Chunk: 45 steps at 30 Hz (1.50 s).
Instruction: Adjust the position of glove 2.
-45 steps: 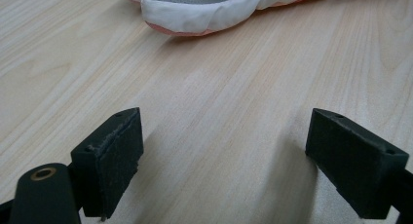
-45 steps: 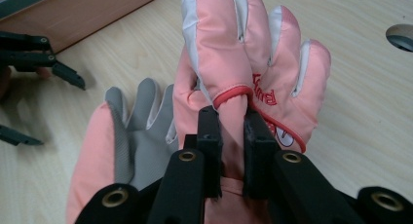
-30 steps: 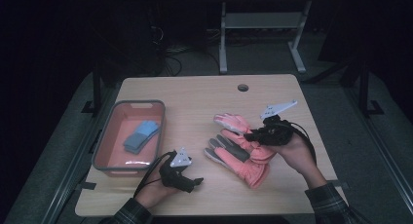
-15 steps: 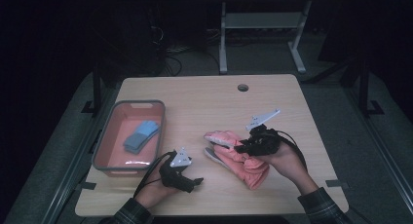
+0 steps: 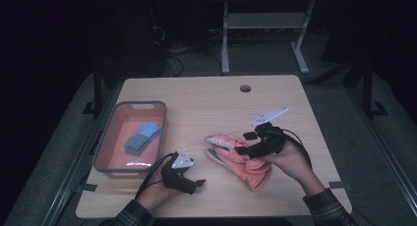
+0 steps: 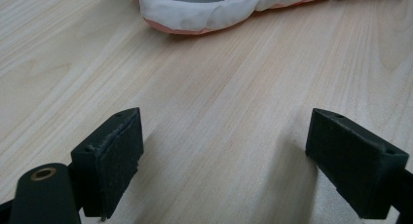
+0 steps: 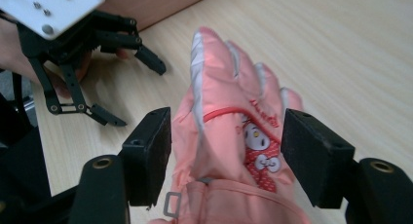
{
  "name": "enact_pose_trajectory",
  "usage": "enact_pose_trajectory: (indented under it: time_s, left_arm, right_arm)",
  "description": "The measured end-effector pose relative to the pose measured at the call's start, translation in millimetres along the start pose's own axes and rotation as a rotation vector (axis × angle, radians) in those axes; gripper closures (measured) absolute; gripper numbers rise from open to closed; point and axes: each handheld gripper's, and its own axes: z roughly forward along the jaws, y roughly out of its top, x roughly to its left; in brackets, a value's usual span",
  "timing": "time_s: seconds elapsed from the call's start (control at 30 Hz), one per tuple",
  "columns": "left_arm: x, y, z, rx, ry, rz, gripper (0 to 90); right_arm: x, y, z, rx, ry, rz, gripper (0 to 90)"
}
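Dark room w/ a metal stand behind; light wood table [image 5: 196,105] in the middle, small round hole [image 5: 245,88] near its far edge. On the table's left side sits a grey-rimmed pink bin [image 5: 105,155] w/ a folded blue cloth [image 5: 142,136] inside.

Pink gloves [image 5: 243,159] lie right of centre on the table, stacked, fingers pointing left toward the bin. The top one carries a cartoon print and a grey buckle at the cuff, seen in the right gripper view [image 7: 229,136].

Right gripper [image 5: 246,143] is at the gloves, held from the right side. Its jaws have just been opening: in its own view the pads stand on either side of the top glove, at the palm, not pressing on it. Glove is between them but let go.

Left gripper [image 5: 196,184] rests low near the table's front edge, just left of the gloves, apart from them. Jaws spread wide, bare wood between the pads [image 6: 114,160]; the white edge of a glove [image 6: 204,12] lies farther ahead. The left gripper also shows in the right gripper view [image 7: 129,83], beyond the glove fingertips.
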Motion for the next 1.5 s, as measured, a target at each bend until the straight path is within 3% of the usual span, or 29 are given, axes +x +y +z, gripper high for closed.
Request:
enact_pose_trajectory:
  time_s: [0.1, 0.27, 0.37, 0.57, 0.7, 0.83, 1.07, 1.5]
  left_arm:
    - [-0.6, 0.6, -0.2, 0.008, 0.008, -0.001, 13.0]
    - [-1.8, 5.4, 1.1, 0.021, 0.025, -0.021, 16.7]
    - [-2.9, 10.0, 0.3, 0.031, 0.027, -0.021, 29.9]
    - [-10.9, 25.4, -0.8, 0.031, 0.022, -0.013, 68.1]
    - [-14.3, 38.2, 1.2, 0.035, 0.026, -0.004, 89.3]
    - [-15.5, 43.9, 8.6, 0.034, 0.019, -0.014, 89.4]
    - [-12.7, 53.2, 22.3, 0.052, 0.043, 0.014, 89.3]
    - [0.6, 62.3, 36.8, 0.052, 0.052, -0.022, 89.1]
  right_arm:
    - [-4.7, 0.4, -10.2, -0.025, -0.013, 0.013, 37.8]
    - [-17.6, -4.6, -26.6, -0.047, -0.039, 0.047, 51.5]
    - [-27.4, -10.4, -33.8, -0.044, -0.07, 0.064, 63.5]
    - [-50.5, -37.4, -36.5, -0.022, -0.129, 0.076, 87.3]
    - [-63.9, -60.5, -36.1, 0.004, -0.128, 0.102, 89.7]
    - [-70.5, -81.8, -33.1, 0.021, -0.121, 0.111, 89.7]
    - [-71.5, -110.5, -21.3, 0.056, -0.079, 0.13, 89.7]
    - [-49.8, -117.5, -4.9, 0.088, 0.022, 0.091, 89.7]
